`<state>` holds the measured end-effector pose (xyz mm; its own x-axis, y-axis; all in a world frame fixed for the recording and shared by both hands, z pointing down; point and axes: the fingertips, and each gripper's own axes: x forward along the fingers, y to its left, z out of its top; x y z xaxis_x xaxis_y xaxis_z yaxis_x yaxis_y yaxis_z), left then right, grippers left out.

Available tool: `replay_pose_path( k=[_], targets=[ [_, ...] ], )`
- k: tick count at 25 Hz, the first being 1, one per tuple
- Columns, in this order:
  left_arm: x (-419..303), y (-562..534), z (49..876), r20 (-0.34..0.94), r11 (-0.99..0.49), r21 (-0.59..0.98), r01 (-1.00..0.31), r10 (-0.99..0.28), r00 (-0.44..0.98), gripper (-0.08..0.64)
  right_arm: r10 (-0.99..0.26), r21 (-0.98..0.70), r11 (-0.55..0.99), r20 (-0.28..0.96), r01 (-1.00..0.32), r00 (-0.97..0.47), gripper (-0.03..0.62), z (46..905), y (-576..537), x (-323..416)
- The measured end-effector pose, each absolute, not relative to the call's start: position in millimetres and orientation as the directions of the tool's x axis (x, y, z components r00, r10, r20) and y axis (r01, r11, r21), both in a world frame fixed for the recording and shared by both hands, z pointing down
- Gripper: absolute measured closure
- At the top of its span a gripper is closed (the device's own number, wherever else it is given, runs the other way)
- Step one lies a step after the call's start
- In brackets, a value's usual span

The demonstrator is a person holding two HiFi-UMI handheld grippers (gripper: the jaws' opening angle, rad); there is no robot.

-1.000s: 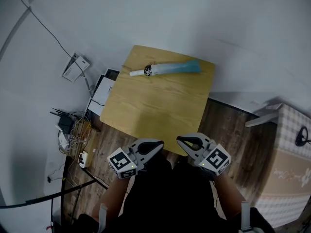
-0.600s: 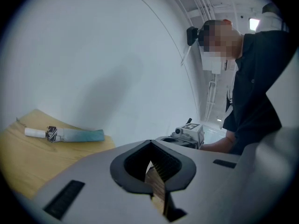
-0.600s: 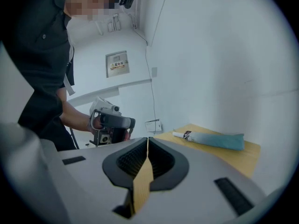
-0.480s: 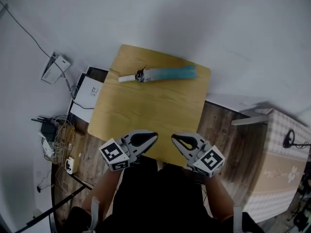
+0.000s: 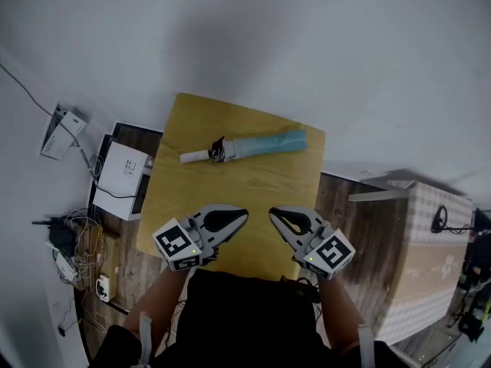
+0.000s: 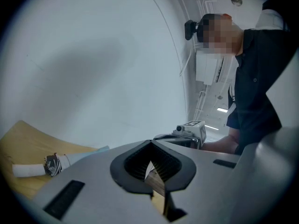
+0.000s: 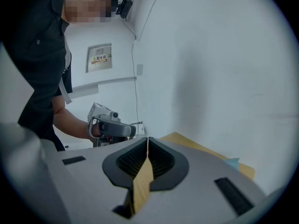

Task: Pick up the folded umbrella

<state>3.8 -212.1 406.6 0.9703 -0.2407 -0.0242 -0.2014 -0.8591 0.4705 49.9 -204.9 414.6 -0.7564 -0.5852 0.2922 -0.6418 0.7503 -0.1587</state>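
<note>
Head view: over the past second both hands have come forward, so the left gripper [image 5: 242, 215] and right gripper [image 5: 274, 215] now hang above the near edge of the wooden counter [image 5: 230, 186] instead of short of it. Each pair of fingers is pressed together and holds nothing. The folded umbrella [image 5: 249, 146] lies crosswise near the far side, untouched; the reach and the opening are not yet done.

wall notice [image 7: 99, 58], print too small to read
</note>
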Motion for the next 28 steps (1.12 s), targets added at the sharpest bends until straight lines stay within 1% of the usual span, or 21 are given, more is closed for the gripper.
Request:
replay_pose_path(
  k=[2, 5, 7, 10, 11, 13, 15, 18, 21, 28],
  targets=[
    [-1, -222, 411, -0.022, -0.859, 0.473, -0.195, -0.233, 0.972, 0.551, -0.599, -0.156, 0.736, 0.302, -0.659, -0.741, 0.572, 415, -217, 51],
    [-7, -232, 424, -0.006, -0.878, 0.438, -0.193, -0.218, 0.976, 0.551, -0.598, -0.105, 0.752, 0.306, -0.651, -0.741, 0.572, 414, -233, 51],
    [-10, -237, 434, 0.02, -0.885, 0.413, -0.213, -0.225, 0.974, 0.551, -0.58, -0.06, 0.775, 0.329, -0.629, -0.745, 0.571, 416, -243, 53],
    [-9, -243, 449, 0.041, -0.873, 0.421, -0.246, -0.253, 0.967, 0.551, -0.529, 0.015, 0.825, 0.373, -0.565, -0.762, 0.566, 423, -259, 58],
    [-8, -244, 454, 0.046, -0.867, 0.429, -0.252, -0.258, 0.965, 0.551, -0.508, 0.036, 0.841, 0.391, -0.539, -0.767, 0.544, 428, -264, 61],
    [-4, -246, 465, 0.062, -0.86, 0.437, -0.264, -0.265, 0.962, 0.551, -0.458, 0.063, 0.875, 0.428, -0.479, -0.779, 0.435, 441, -277, 67],
    [0, -250, 474, 0.076, -0.854, 0.438, -0.281, -0.276, 0.958, 0.551, -0.402, 0.086, 0.908, 0.458, -0.411, -0.793, 0.411, 456, -291, 72],
    [9, -257, 479, 0.075, -0.836, 0.459, -0.301, -0.301, 0.951, 0.551, -0.341, 0.142, 0.938, 0.538, -0.317, -0.771, 0.352, 482, -310, 83],
    [16, -261, 485, 0.077, -0.819, 0.479, -0.315, -0.318, 0.945, 0.551, -0.309, 0.198, 0.951, 0.596, -0.238, -0.741, 0.324, 499, -333, 88],
    [20, -272, 500, 0.088, -0.819, 0.474, -0.323, -0.321, 0.943, 0.551, -0.283, 0.265, 0.954, 0.663, -0.137, -0.693, 0.29, 529, -390, 88]
  ],
)
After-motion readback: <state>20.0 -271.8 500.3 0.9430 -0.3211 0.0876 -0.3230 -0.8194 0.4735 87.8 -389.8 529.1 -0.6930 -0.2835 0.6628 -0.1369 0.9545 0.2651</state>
